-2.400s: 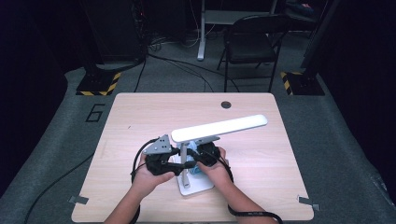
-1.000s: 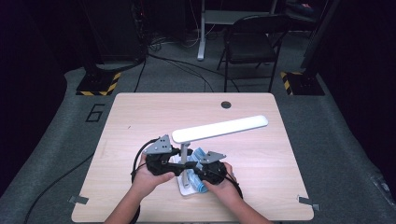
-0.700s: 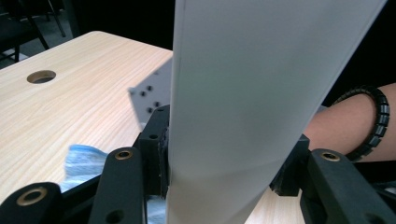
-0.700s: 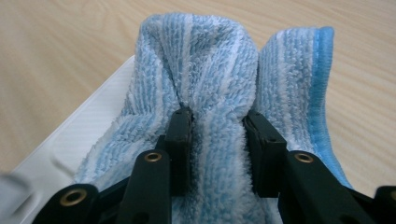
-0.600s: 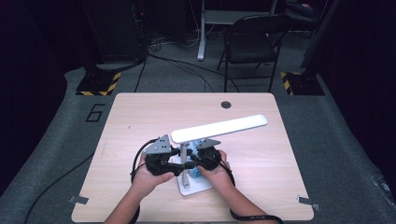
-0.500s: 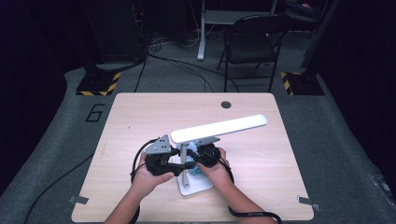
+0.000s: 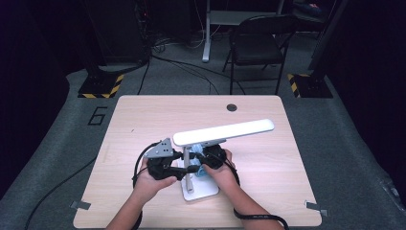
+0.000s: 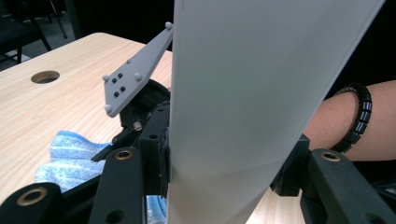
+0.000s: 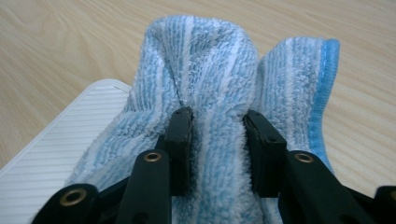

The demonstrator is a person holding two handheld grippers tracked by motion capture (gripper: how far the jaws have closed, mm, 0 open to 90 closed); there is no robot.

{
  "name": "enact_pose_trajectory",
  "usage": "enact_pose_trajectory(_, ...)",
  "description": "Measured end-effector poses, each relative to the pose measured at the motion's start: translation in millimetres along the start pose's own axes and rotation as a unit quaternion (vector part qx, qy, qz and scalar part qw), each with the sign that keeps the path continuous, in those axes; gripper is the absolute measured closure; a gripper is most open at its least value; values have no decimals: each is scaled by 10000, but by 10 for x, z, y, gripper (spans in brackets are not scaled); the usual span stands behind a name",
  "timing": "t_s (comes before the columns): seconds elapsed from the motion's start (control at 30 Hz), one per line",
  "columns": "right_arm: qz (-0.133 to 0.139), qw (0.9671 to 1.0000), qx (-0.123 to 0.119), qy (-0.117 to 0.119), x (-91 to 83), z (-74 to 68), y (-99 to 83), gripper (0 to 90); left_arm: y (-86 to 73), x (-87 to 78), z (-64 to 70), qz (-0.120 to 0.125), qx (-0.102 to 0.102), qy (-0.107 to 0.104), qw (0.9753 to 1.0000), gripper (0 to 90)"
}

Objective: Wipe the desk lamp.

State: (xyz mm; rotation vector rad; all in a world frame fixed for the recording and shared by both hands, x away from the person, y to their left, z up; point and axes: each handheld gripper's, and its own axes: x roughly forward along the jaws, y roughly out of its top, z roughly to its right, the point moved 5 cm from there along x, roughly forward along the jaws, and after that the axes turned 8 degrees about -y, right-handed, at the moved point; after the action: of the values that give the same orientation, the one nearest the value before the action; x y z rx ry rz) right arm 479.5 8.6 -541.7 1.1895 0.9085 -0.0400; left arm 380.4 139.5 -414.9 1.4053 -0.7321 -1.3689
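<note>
1. The right tool (image 9: 212, 135) is clenched on a blue-and-white striped cloth (image 9: 210, 74); its jaws stand a little apart with a thick fold of the towelling pinched between them, and the cloth bulges up above the jaw tips.
2. The left tool (image 8: 224, 172) grips the white upright stem of the desk lamp (image 8: 261, 93); one jaw presses each side of the stem, so the jaws are held moderately wide by it.
3. In the high view both tools meet at the lamp's stem (image 7: 189, 175): the left tool (image 7: 165, 165) from the left, the right tool (image 7: 210, 158) from the right, with the cloth (image 7: 197, 168) showing between them just beside the stem.
4. In the right gripper view the cloth hangs over the edge of the lamp's ribbed white base (image 9: 60, 144) and over the tabletop (image 9: 70, 42).
5. The lamp's base (image 7: 201, 191) sits on the tabletop (image 7: 268, 167) near the person's edge, and its long white head (image 7: 225, 132) reaches out to the right above both hands.
6. In the left gripper view the right tool's grey three-cornered plate (image 8: 135, 74) shows just behind the stem, and a beaded black bracelet (image 8: 357, 116) circles the person's wrist.
</note>
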Motion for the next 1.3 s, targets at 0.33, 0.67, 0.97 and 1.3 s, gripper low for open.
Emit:
enact_pose_trajectory(0.33,56,9999,126,-56,-75,17,-70,649,-21,-79,-17,-103,-37,-41,9999,497)
enact_pose_trajectory(0.67,53,9996,267,-107,-198,41,-168,649,-48,-219,-68,-216,-75,119,9997,496)
enact_pose_trajectory(0.97,-11,9996,249,-155,-355,3,-281,635,-95,-391,-186,-177,-279,465,9984,545)
enact_pose_trajectory(1.3,-93,9999,82,-82,-484,-96,-353,625,-117,-444,-247,-111,-167,922,9955,657)
